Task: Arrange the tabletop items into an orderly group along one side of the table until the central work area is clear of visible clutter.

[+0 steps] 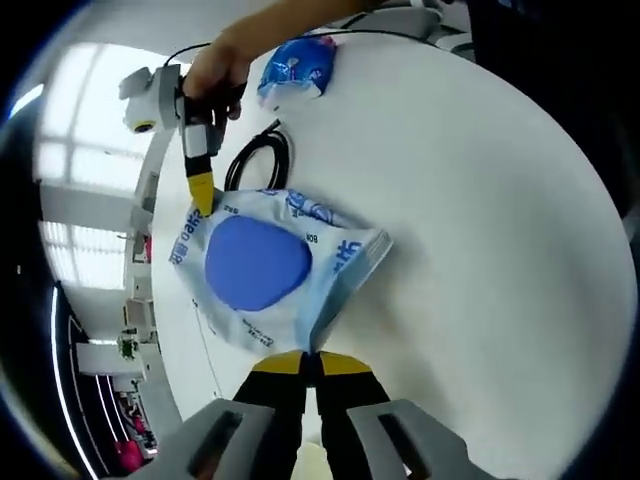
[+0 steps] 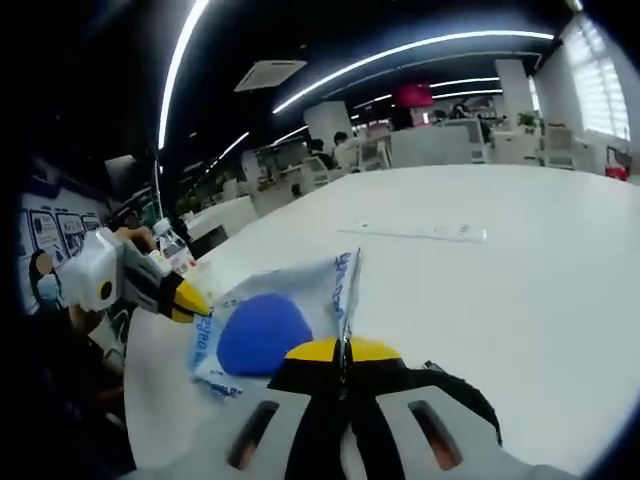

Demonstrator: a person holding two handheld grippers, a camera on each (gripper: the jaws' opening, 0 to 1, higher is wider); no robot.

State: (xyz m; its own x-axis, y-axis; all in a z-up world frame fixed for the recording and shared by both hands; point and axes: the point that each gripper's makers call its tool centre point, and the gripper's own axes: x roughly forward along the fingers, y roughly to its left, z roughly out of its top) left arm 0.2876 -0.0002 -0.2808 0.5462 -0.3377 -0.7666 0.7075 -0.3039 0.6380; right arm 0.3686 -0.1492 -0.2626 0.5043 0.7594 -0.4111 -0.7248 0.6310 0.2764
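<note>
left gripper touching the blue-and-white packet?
Touching. In the left gripper view the left gripper has its yellow-tipped jaws closed on the near edge of the packet, with no gap showing; the right gripper meets its far edge.

Tabletop items on the white counter (image 1: 480,200)

A white and blue plastic packet (image 1: 270,270) with a large blue oval on its face and blue print along its edges is stretched between two corners, its film wrinkled and partly lifted off the counter. Just beyond it lies a coiled black cable (image 1: 258,160), flat on the surface. Farther on, near the counter's edge, sits a smaller crumpled blue and white packet (image 1: 297,68), well apart from the large one. In the right gripper view the large packet's edge stands upright.
</note>
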